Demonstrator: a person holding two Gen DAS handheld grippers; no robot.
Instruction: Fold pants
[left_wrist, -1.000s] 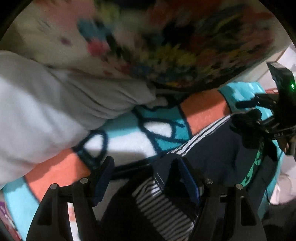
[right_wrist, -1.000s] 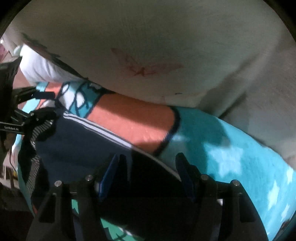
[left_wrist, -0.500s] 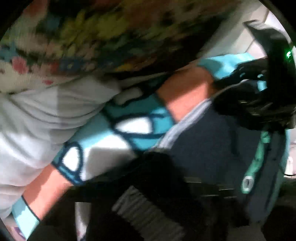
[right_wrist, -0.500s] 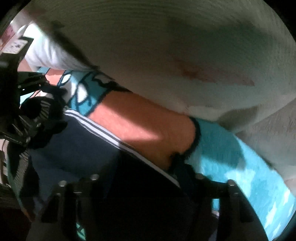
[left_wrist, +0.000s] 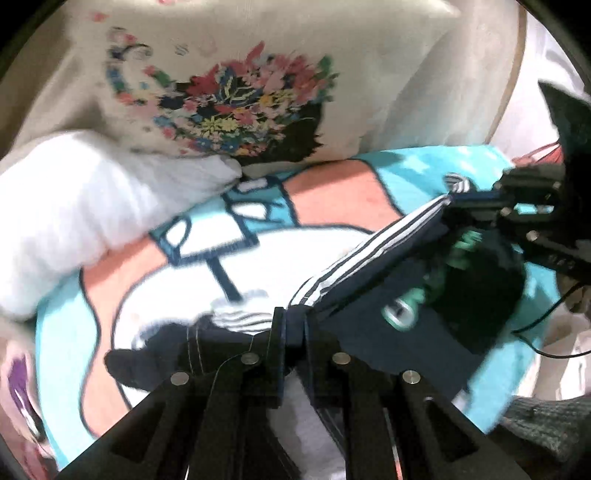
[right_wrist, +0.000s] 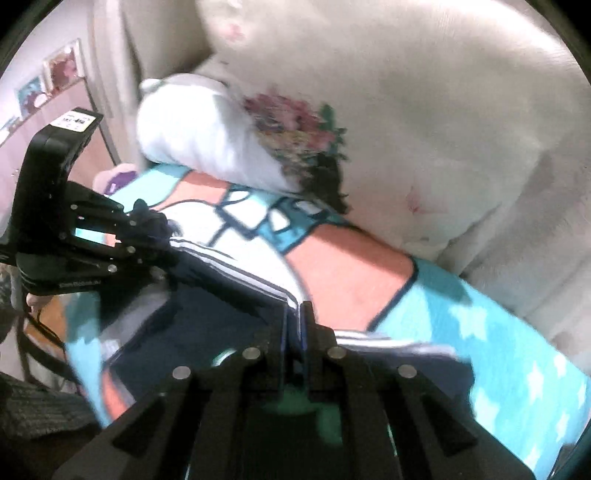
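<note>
In the left wrist view the left gripper (left_wrist: 293, 332) has its fingers pinched tight on the striped edge of the navy pants (left_wrist: 373, 266), whose white side stripes run from the fingertips toward two o'clock to the right gripper (left_wrist: 476, 206), likewise clamped on the cloth. The right wrist view shows the right gripper's (right_wrist: 294, 321) fingers pressed together on the same striped hem, with the fabric stretched toward ten o'clock to the left gripper (right_wrist: 147, 236). The pants hang between both tools above a turquoise, orange and white blanket (left_wrist: 332, 195), and at twelve o'clock rests a cream floral pillow (left_wrist: 236, 103) beside a white pillow (left_wrist: 92, 206).
</note>
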